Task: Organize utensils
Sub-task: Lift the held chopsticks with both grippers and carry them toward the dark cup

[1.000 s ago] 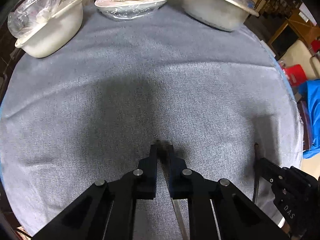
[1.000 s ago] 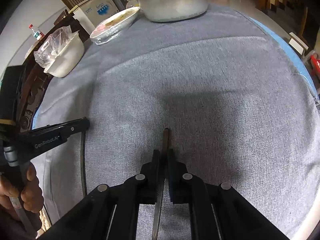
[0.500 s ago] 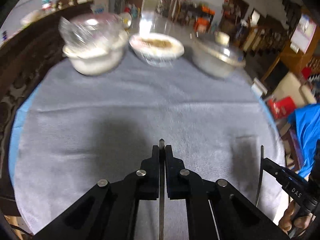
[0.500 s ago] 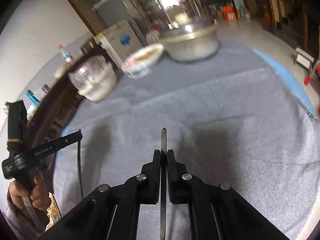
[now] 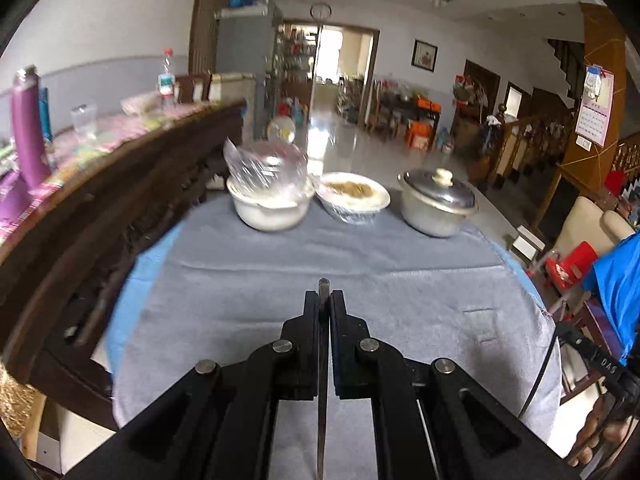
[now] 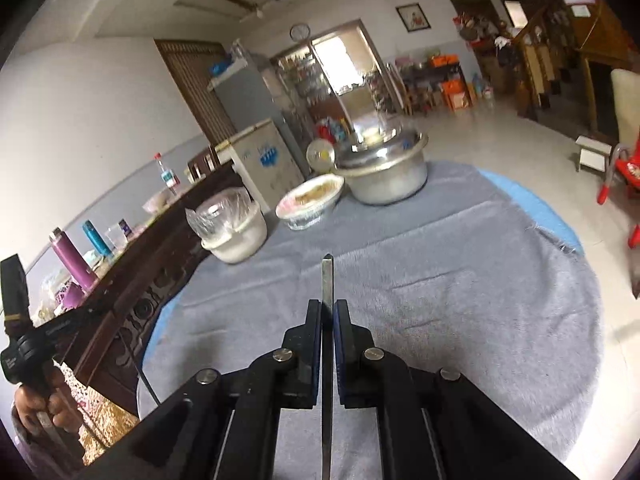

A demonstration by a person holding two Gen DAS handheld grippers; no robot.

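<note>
Both grippers have lifted away from the grey-clothed table point(image 5: 248, 280). The left gripper point(image 5: 324, 300) is clamped on a thin metal utensil point(image 5: 322, 286), the right gripper point(image 6: 327, 308) on another utensil point(image 6: 327, 276). Both utensils are now picked up, probably ready to carry toward the covered bowls point(image 5: 272, 204) and lidded pot point(image 5: 436, 204).

Bare cloth point(image 5: 360, 280); bowls point(image 5: 272, 208) crowd far edge.

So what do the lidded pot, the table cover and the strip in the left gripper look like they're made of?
Lidded pot: dull silver metal, likely aluminium or steel, faint sheen; its knob looks pale plastic or ceramic.
Table cover: grey fabric, matte and slightly fuzzy, creased.
Strip clamped in the left gripper: thin, flat, grey; probably metal, hard to confirm.
</note>
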